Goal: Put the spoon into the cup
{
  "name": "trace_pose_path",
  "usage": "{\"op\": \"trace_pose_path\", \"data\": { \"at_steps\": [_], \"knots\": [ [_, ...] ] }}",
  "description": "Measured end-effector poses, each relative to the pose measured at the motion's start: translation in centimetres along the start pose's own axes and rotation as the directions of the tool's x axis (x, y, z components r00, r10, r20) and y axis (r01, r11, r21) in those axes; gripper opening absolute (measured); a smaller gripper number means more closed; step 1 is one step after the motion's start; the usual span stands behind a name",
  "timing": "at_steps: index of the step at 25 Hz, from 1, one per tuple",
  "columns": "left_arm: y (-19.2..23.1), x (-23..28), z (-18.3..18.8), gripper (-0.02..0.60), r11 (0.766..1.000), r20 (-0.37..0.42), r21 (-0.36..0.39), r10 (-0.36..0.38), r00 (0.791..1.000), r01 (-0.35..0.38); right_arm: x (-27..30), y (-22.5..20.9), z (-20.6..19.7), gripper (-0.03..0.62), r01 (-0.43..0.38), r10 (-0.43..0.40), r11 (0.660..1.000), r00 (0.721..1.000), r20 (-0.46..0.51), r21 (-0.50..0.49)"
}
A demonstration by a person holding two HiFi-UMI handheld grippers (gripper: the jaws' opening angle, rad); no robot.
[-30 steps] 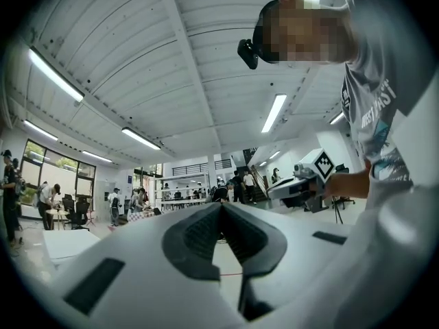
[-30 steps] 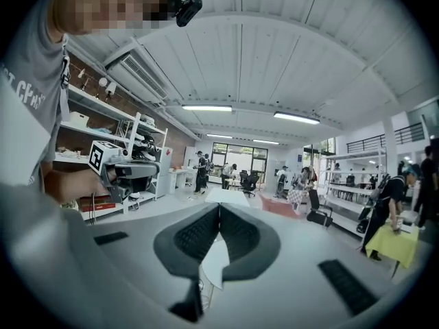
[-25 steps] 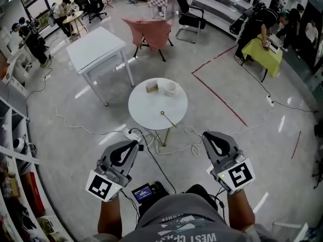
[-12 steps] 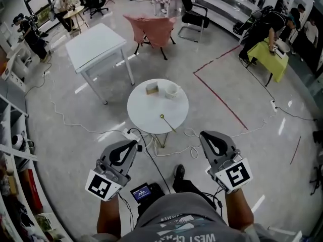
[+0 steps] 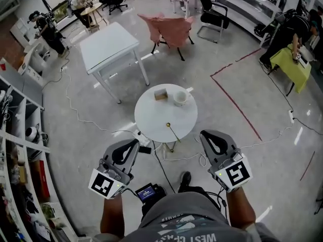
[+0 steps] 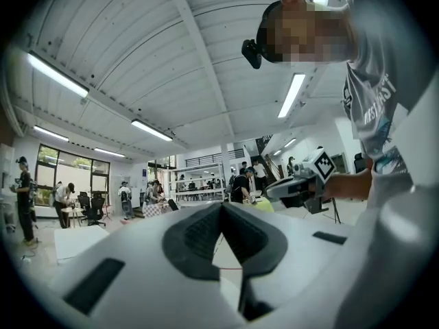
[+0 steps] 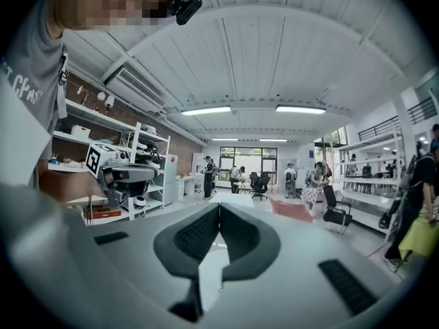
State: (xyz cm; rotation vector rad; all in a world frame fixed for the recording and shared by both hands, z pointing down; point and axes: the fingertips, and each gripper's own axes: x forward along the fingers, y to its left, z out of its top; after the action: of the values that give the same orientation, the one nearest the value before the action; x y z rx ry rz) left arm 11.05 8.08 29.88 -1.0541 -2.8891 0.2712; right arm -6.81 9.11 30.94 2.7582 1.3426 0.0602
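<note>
In the head view a small round white table (image 5: 151,117) stands ahead of me. On its far side sits a white cup (image 5: 180,97), and a slim spoon (image 5: 172,131) with a yellowish bowl lies near the front edge, handle toward me. My left gripper (image 5: 134,143) and right gripper (image 5: 206,134) are held level, short of the table, both apart from the spoon. In the left gripper view the left gripper (image 6: 221,205) is shut with nothing in it. The right gripper (image 7: 219,205) looks the same in the right gripper view.
A small tan box (image 5: 161,95) sits beside the cup. Cables (image 5: 186,155) trail on the floor under and around the round table. A square white table (image 5: 111,47) and a pink-draped chair (image 5: 169,29) stand beyond. Shelving (image 5: 20,150) lines the left. Red floor tape (image 5: 237,110) runs at right.
The round table has come closer and lower in the head view. Both grippers have travelled forward with me, still shut and empty.
</note>
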Motion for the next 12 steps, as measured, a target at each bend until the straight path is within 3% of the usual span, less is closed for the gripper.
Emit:
{"op": "trace_pose_path", "data": {
  "at_steps": [12],
  "knots": [
    [0.7, 4.6, -1.0, 0.003, 1.0, -0.06, 0.021, 0.022, 0.998, -0.021, 2.9, -4.0, -4.5, 0.003, -0.048, 0.048, 0.999, 0.998, -0.044, 0.004]
  ]
}}
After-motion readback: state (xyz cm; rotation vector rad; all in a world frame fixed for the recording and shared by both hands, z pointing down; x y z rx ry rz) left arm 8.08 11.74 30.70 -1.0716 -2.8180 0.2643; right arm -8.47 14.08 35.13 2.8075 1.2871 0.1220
